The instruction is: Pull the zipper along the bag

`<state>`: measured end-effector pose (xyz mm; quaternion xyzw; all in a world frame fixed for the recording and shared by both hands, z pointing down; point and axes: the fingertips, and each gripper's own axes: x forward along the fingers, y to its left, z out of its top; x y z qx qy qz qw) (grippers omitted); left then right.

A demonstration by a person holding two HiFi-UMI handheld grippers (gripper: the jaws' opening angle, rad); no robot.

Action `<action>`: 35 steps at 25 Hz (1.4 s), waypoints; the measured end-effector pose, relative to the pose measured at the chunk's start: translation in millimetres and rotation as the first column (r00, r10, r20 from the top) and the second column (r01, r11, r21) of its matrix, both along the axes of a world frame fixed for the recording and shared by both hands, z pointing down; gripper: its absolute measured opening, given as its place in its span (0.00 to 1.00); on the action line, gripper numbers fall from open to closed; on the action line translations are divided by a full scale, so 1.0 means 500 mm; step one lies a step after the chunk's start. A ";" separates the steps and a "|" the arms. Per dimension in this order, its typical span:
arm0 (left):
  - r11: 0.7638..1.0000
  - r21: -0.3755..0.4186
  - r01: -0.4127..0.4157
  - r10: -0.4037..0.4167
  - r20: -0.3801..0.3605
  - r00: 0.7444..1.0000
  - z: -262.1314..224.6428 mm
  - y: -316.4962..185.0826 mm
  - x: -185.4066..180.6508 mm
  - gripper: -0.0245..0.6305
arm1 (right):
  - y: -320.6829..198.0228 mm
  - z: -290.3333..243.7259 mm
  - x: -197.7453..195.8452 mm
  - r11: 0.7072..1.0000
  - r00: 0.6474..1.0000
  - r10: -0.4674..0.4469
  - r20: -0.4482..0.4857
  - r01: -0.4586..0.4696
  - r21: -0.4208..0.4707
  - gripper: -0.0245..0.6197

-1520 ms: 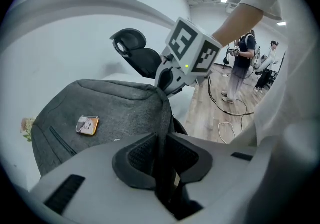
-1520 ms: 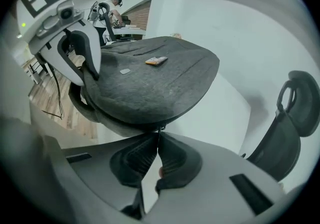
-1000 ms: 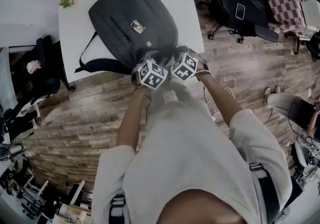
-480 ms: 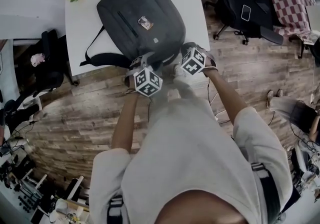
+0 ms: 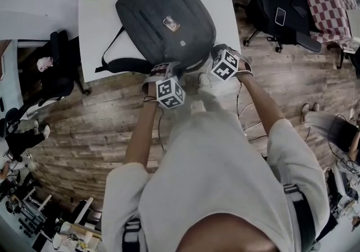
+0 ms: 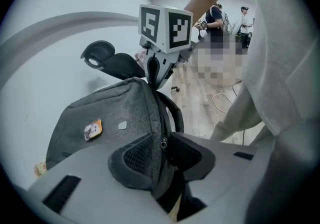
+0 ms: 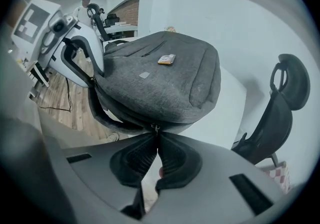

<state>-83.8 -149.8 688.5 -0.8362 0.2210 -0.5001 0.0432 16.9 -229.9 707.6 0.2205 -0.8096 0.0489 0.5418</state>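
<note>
Both bare forearms reach forward and down from pale short sleeves, the left forearm nearly straight and the right forearm angled inward from the elbow. Each hand holds a grey two-jaw gripper with a black-and-white marker cube on it, and both grippers point steeply downward, close together but apart. The left gripper has just been closing its jaws, whose black ribbed pads now press from either side on a fold of the dark grey fabric backpack. The right gripper has its jaws together, their tips pinching the small metal zipper pull.
</note>
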 end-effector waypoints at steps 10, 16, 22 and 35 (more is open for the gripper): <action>0.994 -0.045 0.095 -0.098 -0.071 0.993 0.011 -0.045 0.076 0.20 | -0.059 -0.004 0.055 0.991 0.989 0.131 -0.072 -0.130 0.025 0.07; 0.994 -0.061 0.092 -0.097 -0.089 0.991 0.014 -0.044 0.075 0.20 | -0.037 -0.017 0.043 0.992 0.988 0.122 -0.098 -0.120 0.027 0.07; 0.992 -0.082 0.092 -0.100 -0.097 0.990 0.022 -0.031 0.071 0.20 | 0.016 -0.024 0.021 0.987 0.984 0.160 -0.073 -0.162 -0.022 0.07; 0.987 -0.110 0.113 -0.126 -0.123 0.984 0.023 -0.024 0.069 0.20 | 0.115 -0.003 -0.062 0.989 0.994 0.102 -0.049 -0.107 -0.105 0.07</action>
